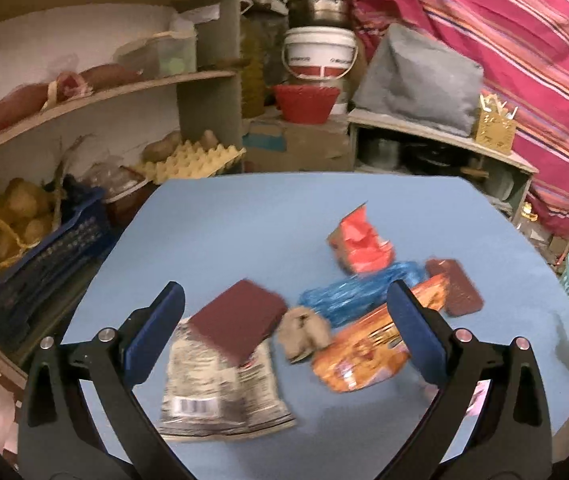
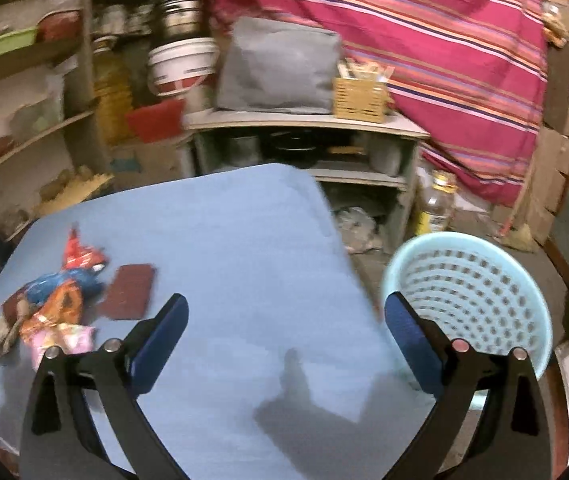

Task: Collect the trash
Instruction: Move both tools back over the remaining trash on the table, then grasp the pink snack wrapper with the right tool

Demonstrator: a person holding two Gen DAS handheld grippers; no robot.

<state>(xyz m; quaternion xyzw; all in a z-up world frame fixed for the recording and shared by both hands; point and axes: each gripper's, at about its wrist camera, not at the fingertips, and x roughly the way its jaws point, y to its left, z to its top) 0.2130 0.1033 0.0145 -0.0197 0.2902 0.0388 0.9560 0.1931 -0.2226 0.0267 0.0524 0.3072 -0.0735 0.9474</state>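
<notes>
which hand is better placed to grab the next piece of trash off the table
Left. The left gripper, jaws open, points straight at the wrapper pile. The right gripper, jaws open and empty, faces bare table beside the basket.

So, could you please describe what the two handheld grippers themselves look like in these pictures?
Both look alike. The left gripper has two black, curved plastic arms that taper forward, each ending in a flat dark-blue pad, with small round silver pivot pins at the joints. The right gripper shows the same black arms, blue pads and silver pins. No cables, markings or sleeves are visible in either view.
</notes>
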